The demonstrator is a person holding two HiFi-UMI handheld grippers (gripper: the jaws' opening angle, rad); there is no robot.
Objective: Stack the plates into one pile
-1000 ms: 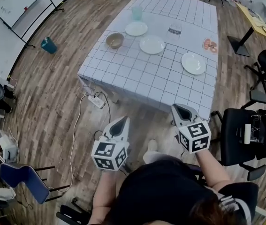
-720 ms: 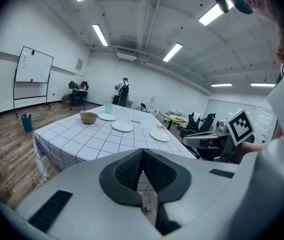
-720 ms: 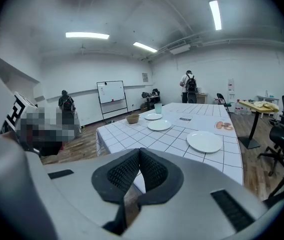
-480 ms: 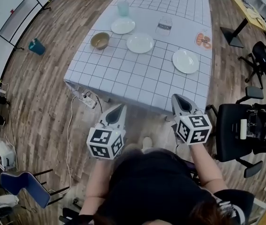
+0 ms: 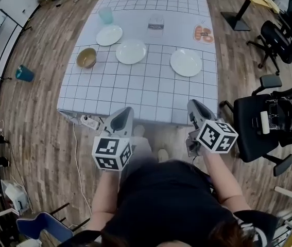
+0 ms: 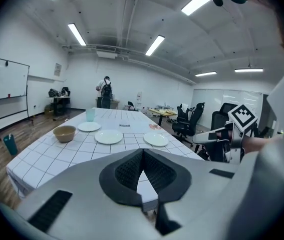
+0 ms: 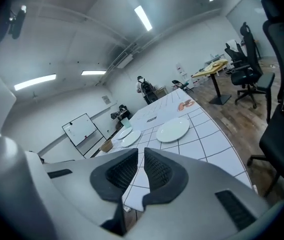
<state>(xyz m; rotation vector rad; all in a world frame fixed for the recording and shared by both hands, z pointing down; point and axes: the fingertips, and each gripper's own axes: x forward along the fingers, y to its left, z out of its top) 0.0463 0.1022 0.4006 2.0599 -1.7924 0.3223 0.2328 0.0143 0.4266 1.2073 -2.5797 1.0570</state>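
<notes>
Three plates, none stacked yet. The middle plate (image 5: 131, 51) lies flat on the table (image 5: 151, 94). The left plate (image 5: 109, 35) sits at its 10 o'clock and the right plate (image 5: 186, 63) at its 4 o'clock, all well apart from one another. The bowl (image 5: 86, 57) is at the middle plate's 9 o'clock, and the cup (image 5: 105, 15) at the left plate's 12.

Change over the last second: the layout on the table is the same and nothing on it has been touched. What moved is the person. The table has slid down the head view and now fills more of it. Both grippers were over bare floor short of the cloth a second ago. Their tips now reach the near edge at the table's 6 o'clock.

Left gripper (image 6: 143, 154): jaws closed pad to pad, with nothing between them. It points across the table toward the middle plate.

Right gripper (image 7: 141, 153): jaws have just been opening. A thin slit shows between the pads, and only tablecloth is visible through it. It has rolled over since a second ago. The right plate lies at its 1 o'clock, some way off.

Reading: this is the approach phase, nearly finished, with no plate lifted so far. The parting right jaws suggest the right plate is likely the first pick. The slit would probably need to widen before a rim fits. The chair (image 5: 261, 133) stands close at the person's 3 o'clock, so there is little room on that side.
</notes>
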